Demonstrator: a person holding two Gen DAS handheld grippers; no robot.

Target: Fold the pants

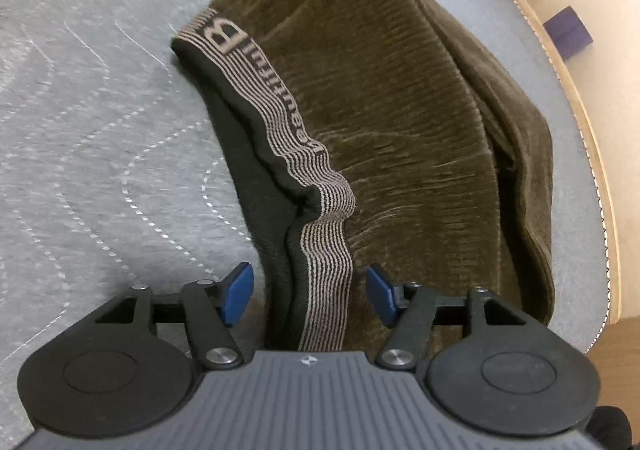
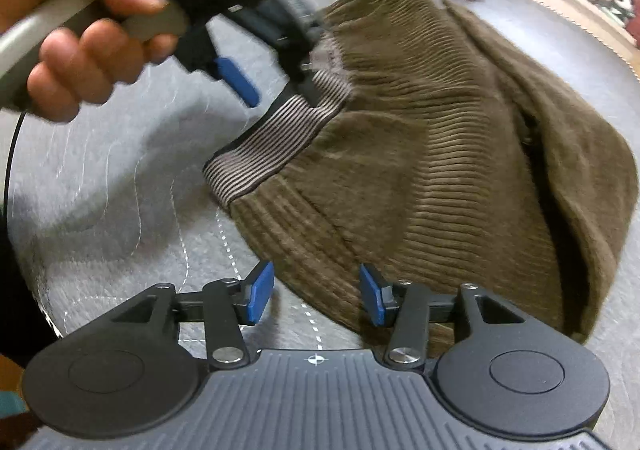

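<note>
While the brown corduroy pants (image 1: 400, 121) already look bunched into a compact, roughly folded bundle on the grey quilted bed cover (image 1: 80, 109), they're honestly not tidy yet. The striped waistband (image 1: 316, 189) snakes along the near-left side of the bundle with a kink in the middle and the dark lining showing, and a loose flap runs down the far right side.

Left gripper (image 1: 310, 290) has its blue pads spread wide, straddling the near end of the waistband without squeezing it. In the right wrist view it sits over the far end of that same waistband stretch, with the person's hand (image 2: 84, 33) on the handle. Right gripper (image 2: 316, 298) is also spread apart, hovering at the near hem edge of the corduroy, one pad over fabric and one over the cover.

Best guess: the main folds are done, and what's left is flattening the waistband, squaring the edges, maybe one last fold.
</note>
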